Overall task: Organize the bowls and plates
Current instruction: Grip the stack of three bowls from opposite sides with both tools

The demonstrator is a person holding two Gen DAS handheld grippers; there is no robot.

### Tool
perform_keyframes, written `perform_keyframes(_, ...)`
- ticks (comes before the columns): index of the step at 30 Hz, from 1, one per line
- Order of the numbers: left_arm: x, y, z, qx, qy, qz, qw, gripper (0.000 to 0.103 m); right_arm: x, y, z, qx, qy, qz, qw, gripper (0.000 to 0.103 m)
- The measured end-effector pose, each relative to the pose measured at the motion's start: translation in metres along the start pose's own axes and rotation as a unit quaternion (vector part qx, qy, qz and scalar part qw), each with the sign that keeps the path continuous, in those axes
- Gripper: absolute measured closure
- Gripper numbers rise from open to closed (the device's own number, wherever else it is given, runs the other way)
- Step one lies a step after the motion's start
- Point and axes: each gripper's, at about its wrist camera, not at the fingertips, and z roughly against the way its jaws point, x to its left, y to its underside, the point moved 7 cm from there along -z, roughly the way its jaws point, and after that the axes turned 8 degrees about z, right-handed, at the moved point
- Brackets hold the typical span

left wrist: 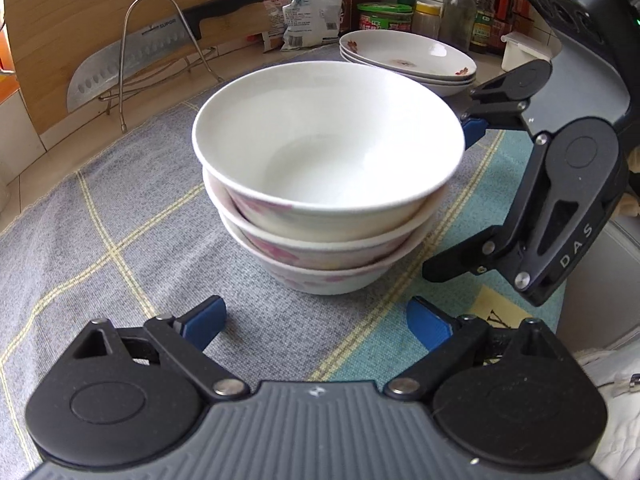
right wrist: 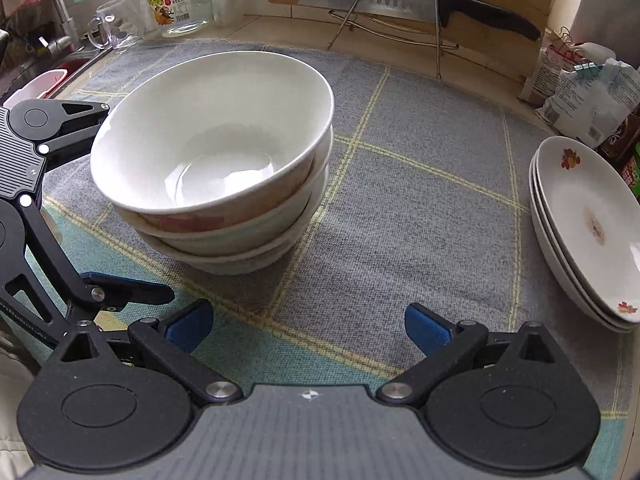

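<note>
A stack of three white bowls (left wrist: 328,176) with pink flower prints stands on a grey checked cloth (left wrist: 120,208); it also shows in the right wrist view (right wrist: 216,160). The top bowl sits slightly tilted. A stack of three flowered plates (left wrist: 408,60) lies behind the bowls, at the right edge in the right wrist view (right wrist: 588,224). My left gripper (left wrist: 316,324) is open and empty, just short of the bowls. My right gripper (right wrist: 308,324) is open and empty, near the bowls' right side; it also shows in the left wrist view (left wrist: 456,200).
A knife (left wrist: 132,64) rests on a wire rack against a wooden cutting board (left wrist: 80,12). Food bags (left wrist: 308,8), jars and bottles (left wrist: 472,12) line the back. A glass mug (right wrist: 116,24) and a sink tap (right wrist: 56,12) are at far left.
</note>
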Motion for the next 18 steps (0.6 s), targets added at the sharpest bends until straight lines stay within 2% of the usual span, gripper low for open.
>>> perform_keyframes(2,-0.002,0.0,-0.002,-0.005,-0.011,0.014,0.9998,0.002,-0.001,-0.001,-0.008,0.009,-0.027,0.025,0.999,0.0)
perform_keyframes(7,-0.004,0.002,-0.003,-0.026,-0.031,0.041,0.9984,0.0,-0.004,-0.003,-0.01,-0.012,-0.055,0.091,0.994,0.0)
perform_keyframes(13,-0.007,0.003,-0.002,-0.039,-0.048,0.06,0.9962,0.0,-0.008,0.005,-0.006,-0.051,-0.079,0.13,0.987,0.0)
perform_keyframes(18,-0.007,0.002,-0.002,-0.041,-0.046,0.057,0.9965,0.0,-0.013,0.006,-0.006,-0.074,-0.087,0.136,0.984,0.0)
